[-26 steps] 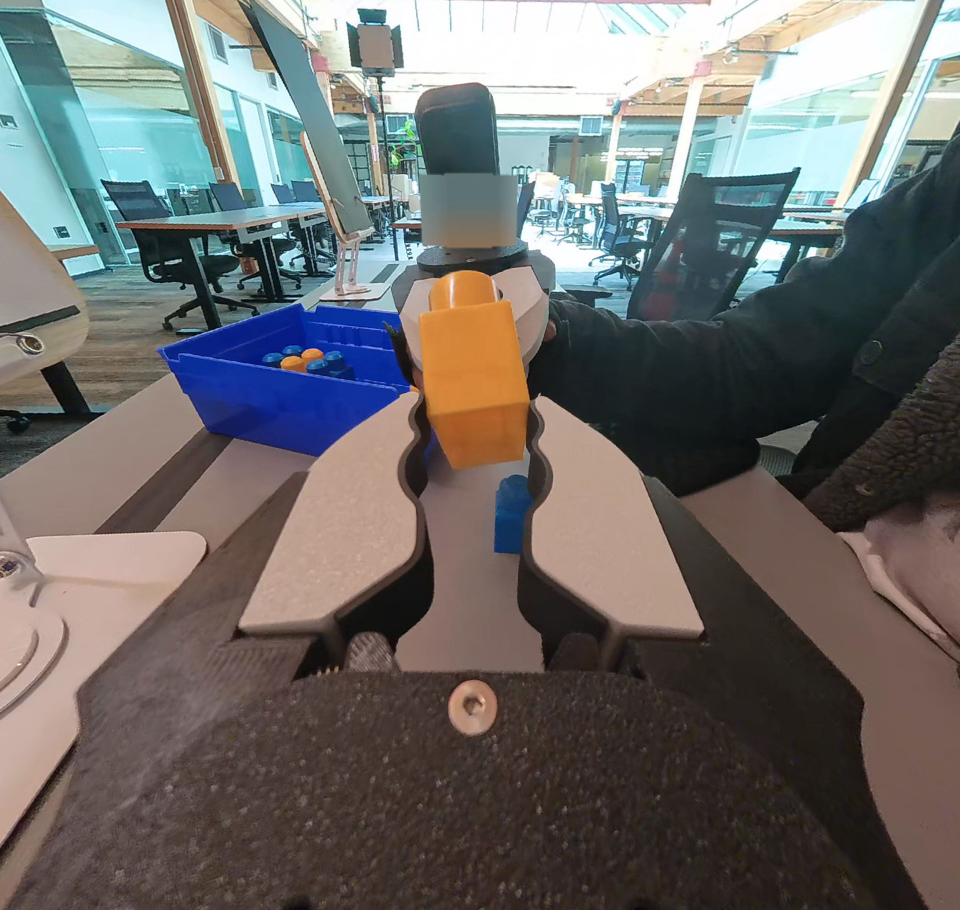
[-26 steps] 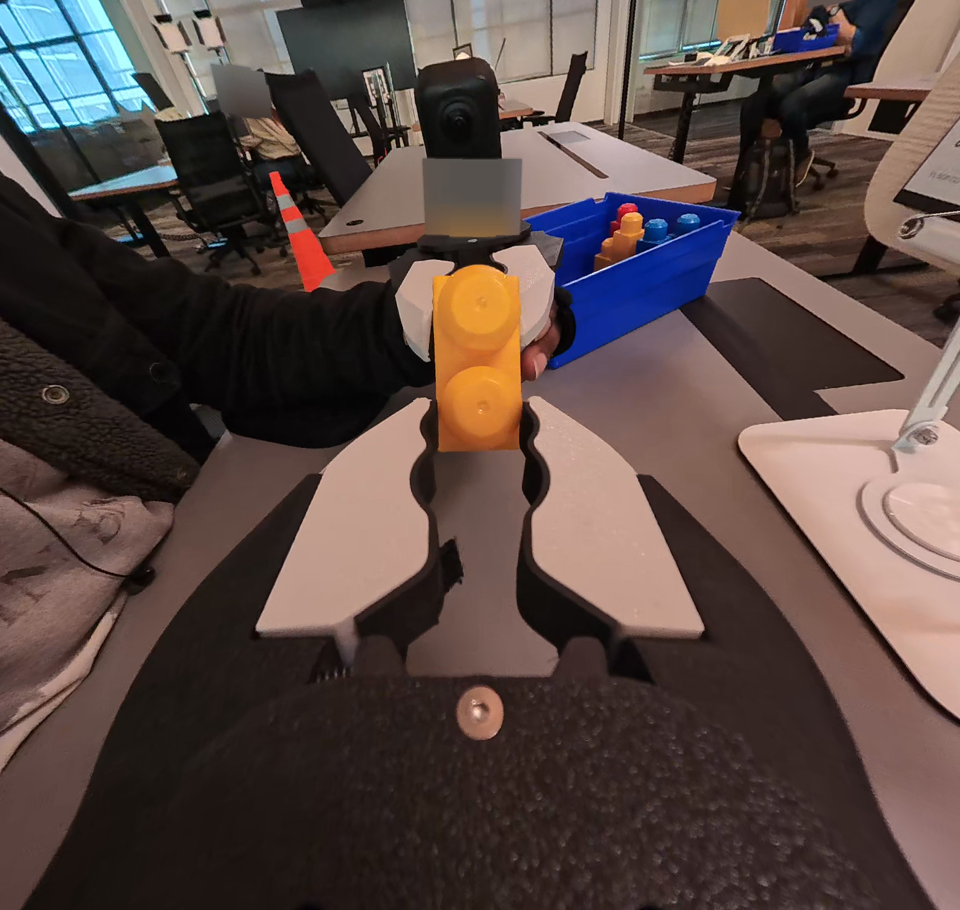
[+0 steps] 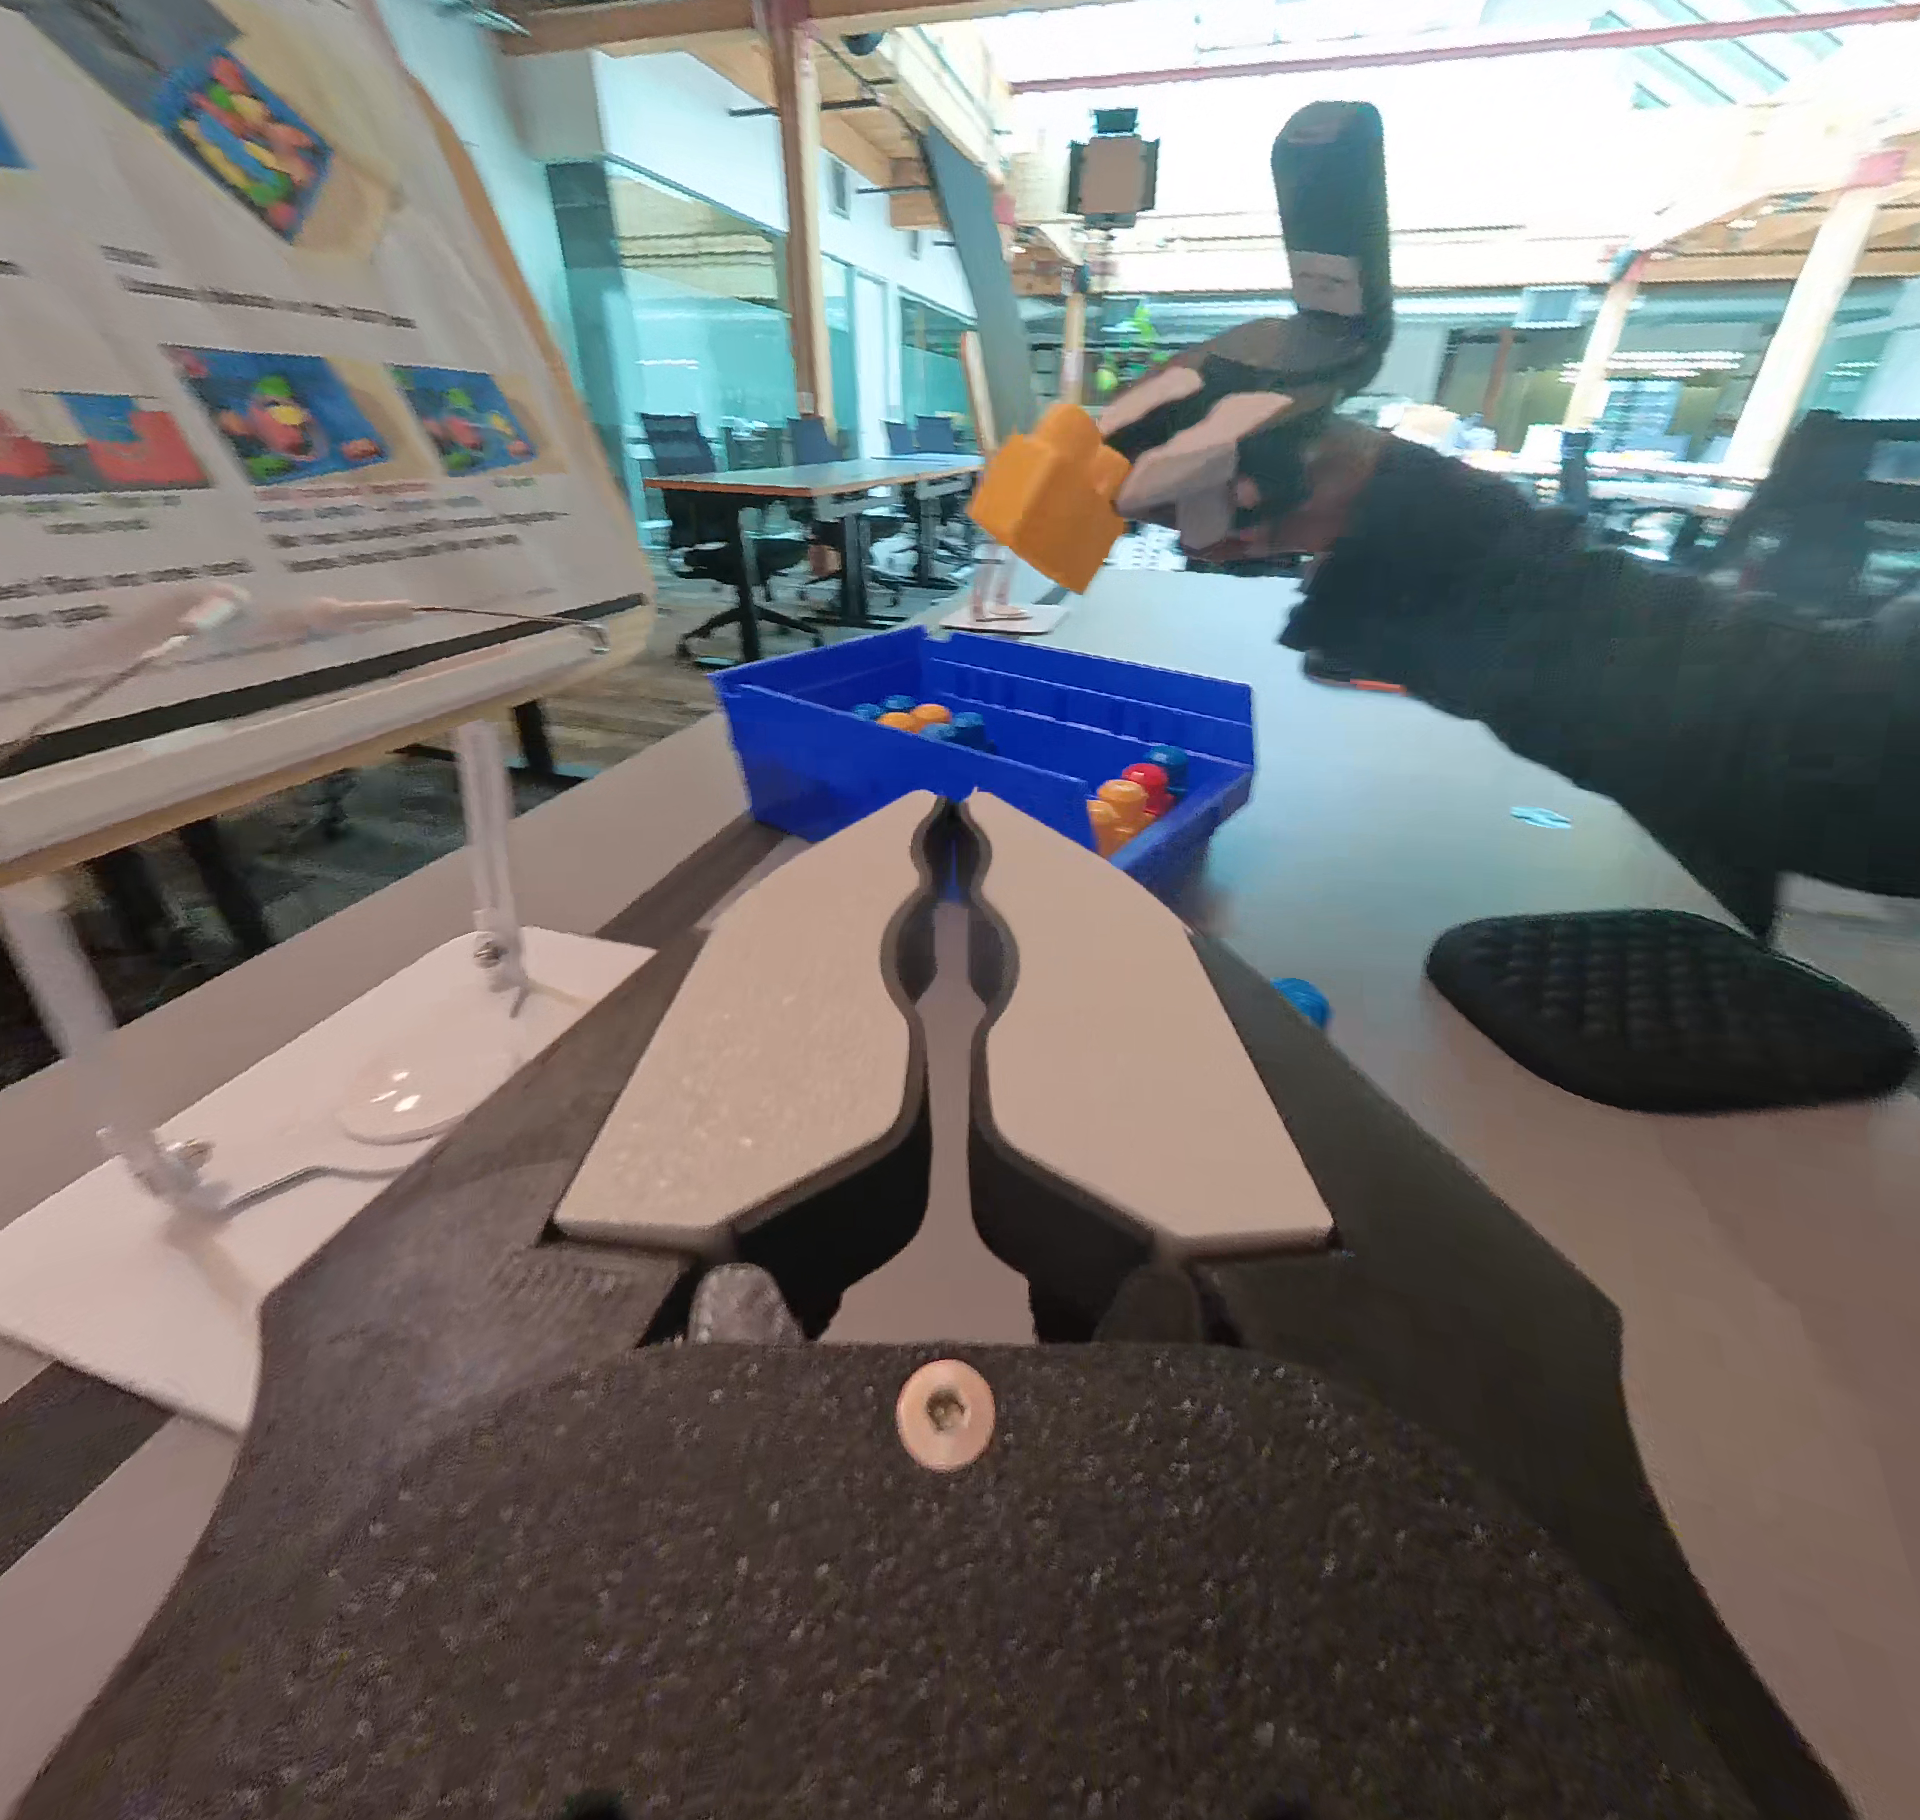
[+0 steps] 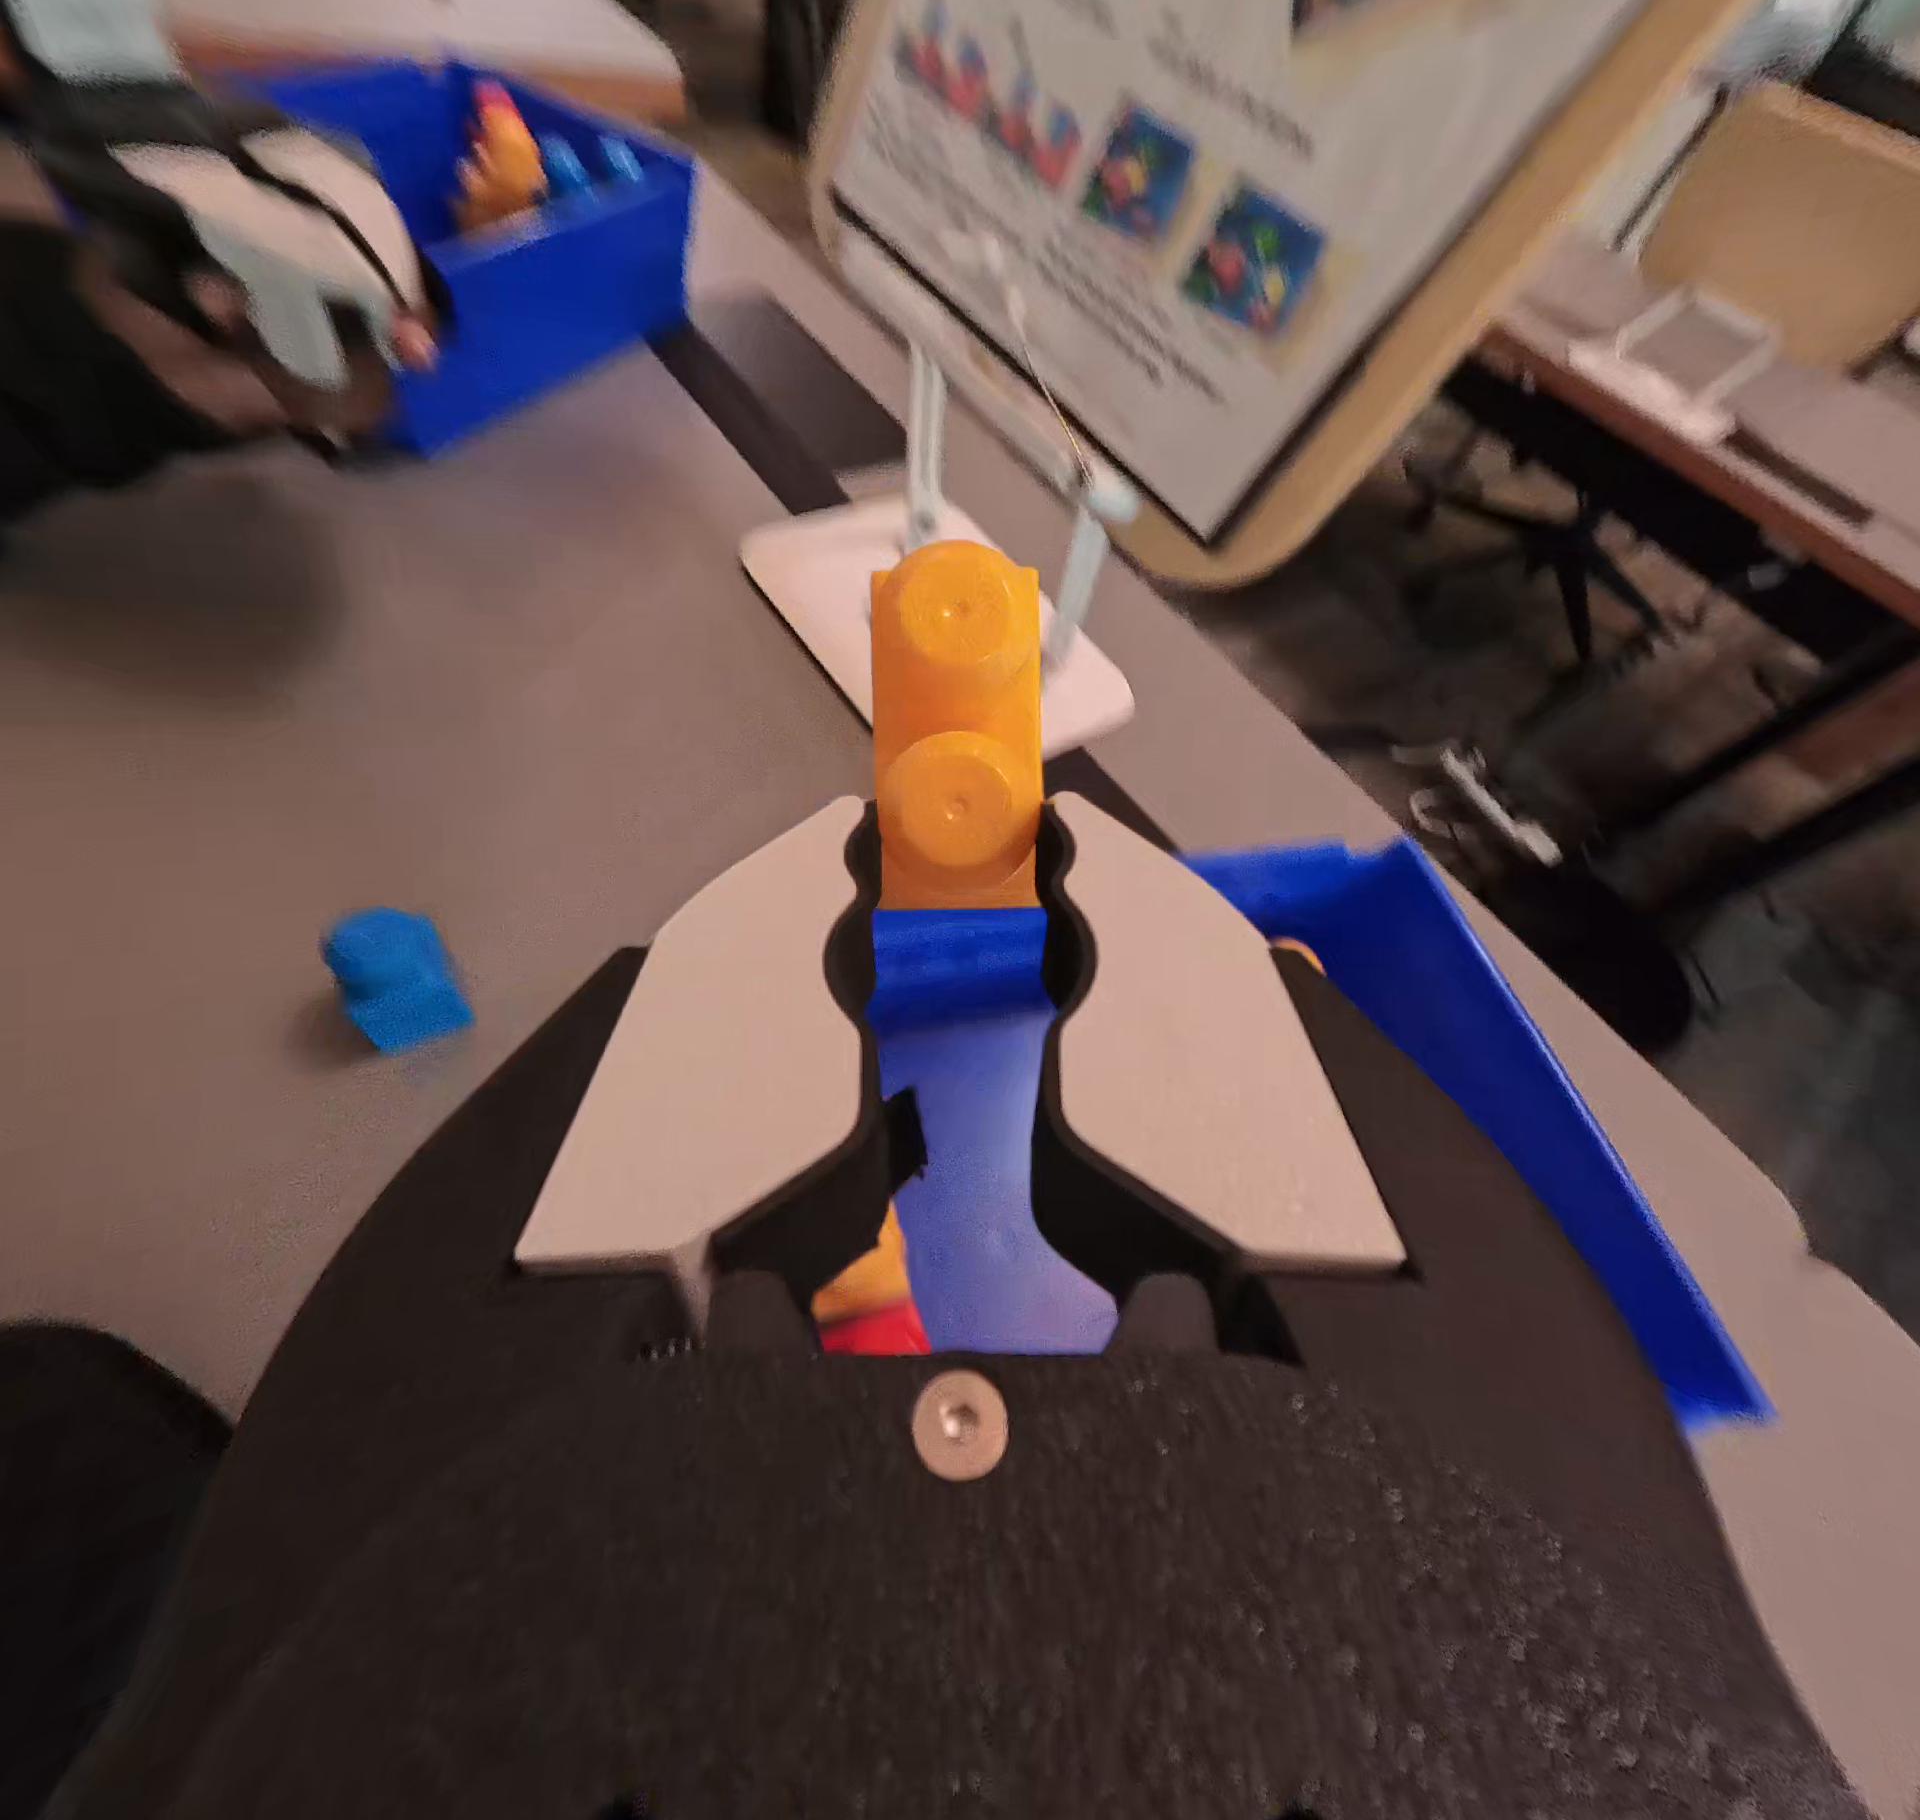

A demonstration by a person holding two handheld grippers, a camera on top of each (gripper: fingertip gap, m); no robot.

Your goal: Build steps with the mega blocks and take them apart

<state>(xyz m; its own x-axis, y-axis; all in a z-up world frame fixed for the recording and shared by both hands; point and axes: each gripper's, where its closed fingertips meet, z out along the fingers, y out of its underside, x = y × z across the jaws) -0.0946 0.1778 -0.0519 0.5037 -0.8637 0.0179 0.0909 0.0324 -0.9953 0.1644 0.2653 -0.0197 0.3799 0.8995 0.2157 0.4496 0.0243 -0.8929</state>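
The right tongs (image 4: pixel 956 835) are clamped on the near end of an orange two-stud plastic block (image 4: pixel 954 721), its long axis pointing straight ahead, above the open blue plastic bin (image 4: pixel 1475 1043) on the grey worktop (image 4: pixel 468 679). The left tongs (image 3: pixel 954 820), nearly closed and empty, point at that bin.
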